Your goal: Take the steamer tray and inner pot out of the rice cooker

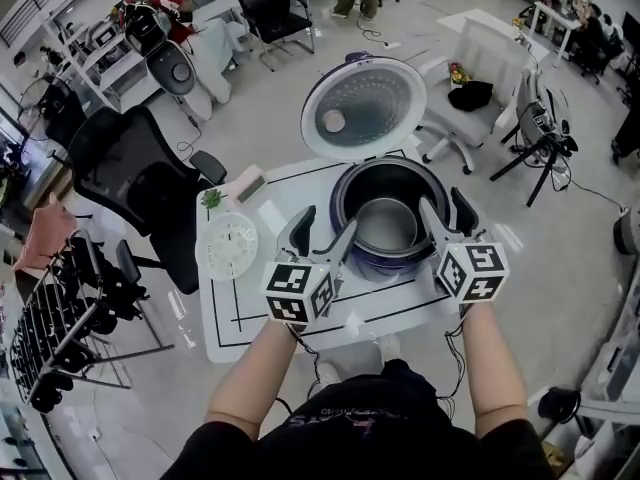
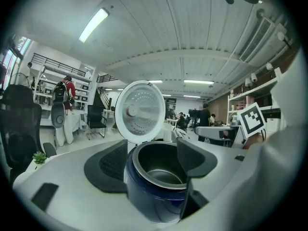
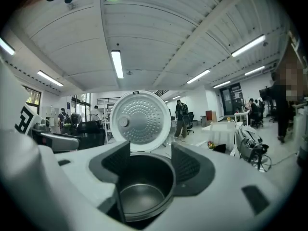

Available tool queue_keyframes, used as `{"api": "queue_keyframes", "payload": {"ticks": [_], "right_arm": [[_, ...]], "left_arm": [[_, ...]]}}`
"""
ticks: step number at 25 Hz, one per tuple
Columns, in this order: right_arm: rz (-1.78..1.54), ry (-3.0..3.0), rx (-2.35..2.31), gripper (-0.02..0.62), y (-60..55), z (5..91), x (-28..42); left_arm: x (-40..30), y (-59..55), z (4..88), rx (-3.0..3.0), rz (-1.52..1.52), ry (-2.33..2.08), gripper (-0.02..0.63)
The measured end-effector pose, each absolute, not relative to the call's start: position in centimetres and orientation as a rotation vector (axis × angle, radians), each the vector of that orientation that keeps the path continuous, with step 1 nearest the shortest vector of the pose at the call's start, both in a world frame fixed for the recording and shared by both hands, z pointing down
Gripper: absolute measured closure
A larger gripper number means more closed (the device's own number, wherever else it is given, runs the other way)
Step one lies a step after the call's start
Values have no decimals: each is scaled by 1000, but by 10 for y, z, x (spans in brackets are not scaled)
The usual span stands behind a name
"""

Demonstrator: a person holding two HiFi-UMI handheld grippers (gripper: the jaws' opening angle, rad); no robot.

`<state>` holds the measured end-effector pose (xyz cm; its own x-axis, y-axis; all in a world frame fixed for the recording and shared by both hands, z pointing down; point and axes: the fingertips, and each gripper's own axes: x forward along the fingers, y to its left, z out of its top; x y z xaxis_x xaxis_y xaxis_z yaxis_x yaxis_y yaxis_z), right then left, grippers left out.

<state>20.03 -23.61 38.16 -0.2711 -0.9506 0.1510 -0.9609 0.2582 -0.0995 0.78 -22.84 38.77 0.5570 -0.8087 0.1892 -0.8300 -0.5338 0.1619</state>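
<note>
Rice cooker [image 1: 400, 261] stands on the white table [image 1: 300, 320], lid [image 1: 364, 108] raised. Inner pot [image 1: 385, 224] is still seated in the cooker. Steamer tray [image 1: 228, 243] lies on the table, left of the cooker and apart from it. My left gripper [image 1: 327, 223] has fingers apart, astride the pot's left rim. My right gripper [image 1: 445, 203] has fingers apart, astride the right rim.
</note>
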Motion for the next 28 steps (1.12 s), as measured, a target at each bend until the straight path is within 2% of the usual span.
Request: {"api": "queue_keyframes", "payload": {"ticks": [21,28], "right_arm": [[601,-2444,1617,344,-293,464,224],[581,-2403,1606,344,-295,474,228]], "left_arm": [[35,-270,465,2344,292,-1515,285],[38,-274,476,2302,316,-1544,295]]}}
